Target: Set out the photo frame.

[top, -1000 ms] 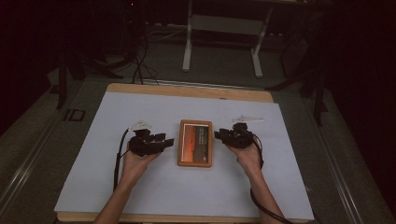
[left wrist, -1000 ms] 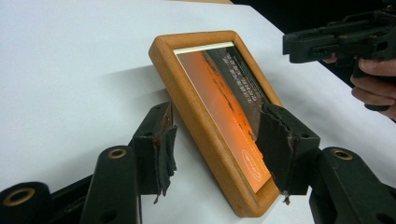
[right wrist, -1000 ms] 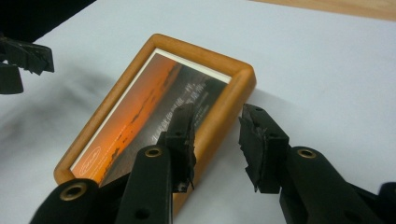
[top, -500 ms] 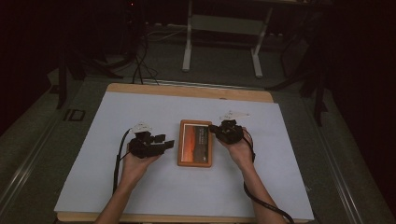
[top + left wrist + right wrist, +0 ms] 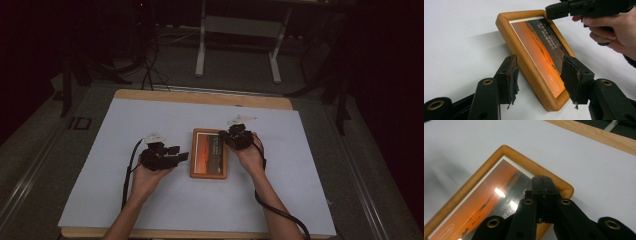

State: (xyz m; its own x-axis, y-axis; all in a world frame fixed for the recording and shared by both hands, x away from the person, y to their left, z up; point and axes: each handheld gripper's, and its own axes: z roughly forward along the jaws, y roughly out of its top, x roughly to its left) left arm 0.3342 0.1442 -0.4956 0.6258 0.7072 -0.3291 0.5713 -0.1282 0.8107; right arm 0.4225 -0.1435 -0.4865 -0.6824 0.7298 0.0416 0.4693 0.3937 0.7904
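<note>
Right gripper (image 5: 543,185) closed over picture frame (image 5: 524,162) corner, white table (image 5: 586,157) beyond.

Wooden table (image 5: 200,97), pale at the rim, covered almost edge to edge by a white sheet (image 5: 150,120). Bare wood left showing along the table's far edge and along its near edge. Around the table, grey floor (image 5: 45,150). Beyond the table's far edge, a white metal stand (image 5: 202,45) on two upright legs joined by a crossbar. Beyond the table's far left corner, black cables (image 5: 150,70) trailing over the floor. Just left of the table, a small dark label (image 5: 79,123) lying flat. Farther left of the table, a dark upright post (image 5: 65,85). Right of the table, deep shadow.
</note>
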